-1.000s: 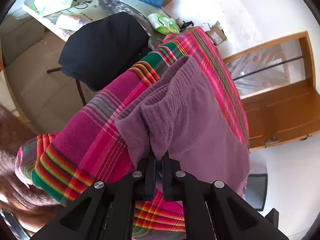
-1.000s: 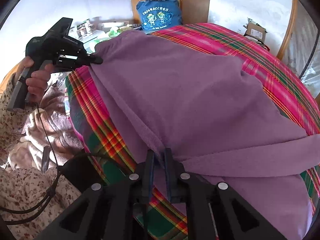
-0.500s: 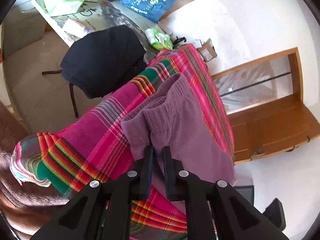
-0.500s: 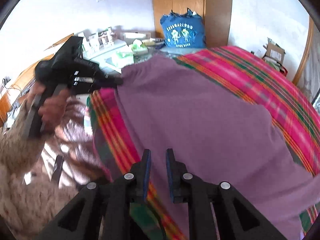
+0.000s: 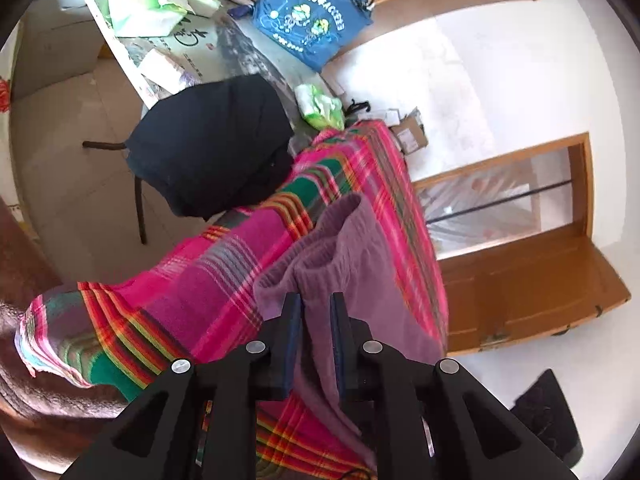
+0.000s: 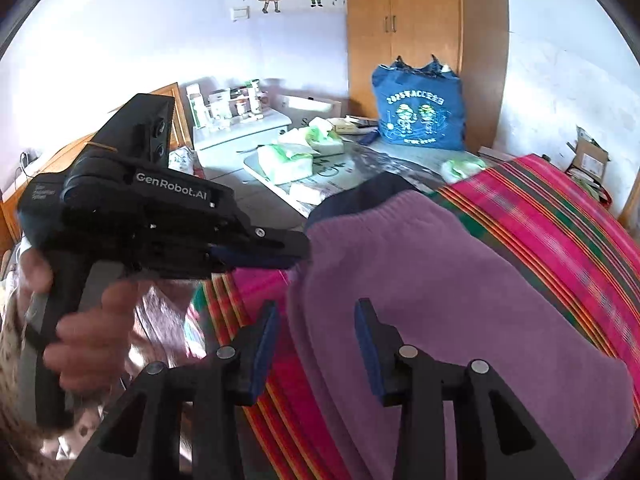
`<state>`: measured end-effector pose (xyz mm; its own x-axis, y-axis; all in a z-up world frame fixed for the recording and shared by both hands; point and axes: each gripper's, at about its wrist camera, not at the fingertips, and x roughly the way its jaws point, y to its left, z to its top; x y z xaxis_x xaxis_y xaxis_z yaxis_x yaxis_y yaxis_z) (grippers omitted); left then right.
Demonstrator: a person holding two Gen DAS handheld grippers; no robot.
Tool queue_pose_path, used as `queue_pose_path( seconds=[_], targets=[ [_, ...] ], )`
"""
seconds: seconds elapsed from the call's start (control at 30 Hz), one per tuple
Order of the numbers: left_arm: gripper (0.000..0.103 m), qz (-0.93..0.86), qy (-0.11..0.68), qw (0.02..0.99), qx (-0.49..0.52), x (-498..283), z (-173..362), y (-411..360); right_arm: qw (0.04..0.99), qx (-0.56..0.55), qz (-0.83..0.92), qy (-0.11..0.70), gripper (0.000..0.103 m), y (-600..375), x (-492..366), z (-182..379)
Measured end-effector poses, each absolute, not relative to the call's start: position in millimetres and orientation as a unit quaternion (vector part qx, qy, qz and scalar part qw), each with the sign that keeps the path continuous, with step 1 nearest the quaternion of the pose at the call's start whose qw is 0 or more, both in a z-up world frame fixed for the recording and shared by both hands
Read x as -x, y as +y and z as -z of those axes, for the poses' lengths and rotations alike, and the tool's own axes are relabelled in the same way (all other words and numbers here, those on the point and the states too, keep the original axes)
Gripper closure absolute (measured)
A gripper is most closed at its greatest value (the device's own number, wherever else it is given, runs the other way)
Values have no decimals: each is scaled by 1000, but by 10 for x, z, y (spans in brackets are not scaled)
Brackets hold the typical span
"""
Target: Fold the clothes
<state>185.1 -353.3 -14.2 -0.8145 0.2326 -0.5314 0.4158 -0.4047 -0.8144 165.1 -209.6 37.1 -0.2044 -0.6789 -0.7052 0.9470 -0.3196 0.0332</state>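
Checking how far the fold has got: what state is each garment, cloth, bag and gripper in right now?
purple garment: lying folded over on the plaid cloth, waistband bunched.
plaid cloth: spread out under the garment.
left gripper: jaws opening, waistband fabric between them.
right gripper: jaws opening, pads clear of the garment.
blue bag: upright on the table.

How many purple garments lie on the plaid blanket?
1: the purple garment lies folded on the plaid blanket, near its edge, in front of both claws. Others could be hidden below it.
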Motion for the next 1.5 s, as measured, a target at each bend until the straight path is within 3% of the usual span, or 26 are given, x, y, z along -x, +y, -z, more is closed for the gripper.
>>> queue_pose_path(
  seconds=[0.3, 0.43, 0.6, 1.0, 1.5],
  targets=[
    [89, 772, 556, 70, -301, -1894, 188, -3651, 521, -354, 748, 209, 64, -2472, -1508, -175],
    [89, 776, 548, 67, -305, -1841, 147, -3660, 526, -372, 745, 171, 85, -2390, -1389, -194],
    [89, 779, 541, 62, -311, -1772, 128, -3655, 520, -376, 758, 114, 100, -2217, -1215, -320],
    [85, 793, 520, 15, -317, -1500, -37, -3539, 513, -351, 781, -47, 100, -1622, -873, -733],
    [85, 739, 567, -41, -360, -666, 361, -3450, 523, -349, 774, -77, 100, -1582, -793, -750]
  ],
)
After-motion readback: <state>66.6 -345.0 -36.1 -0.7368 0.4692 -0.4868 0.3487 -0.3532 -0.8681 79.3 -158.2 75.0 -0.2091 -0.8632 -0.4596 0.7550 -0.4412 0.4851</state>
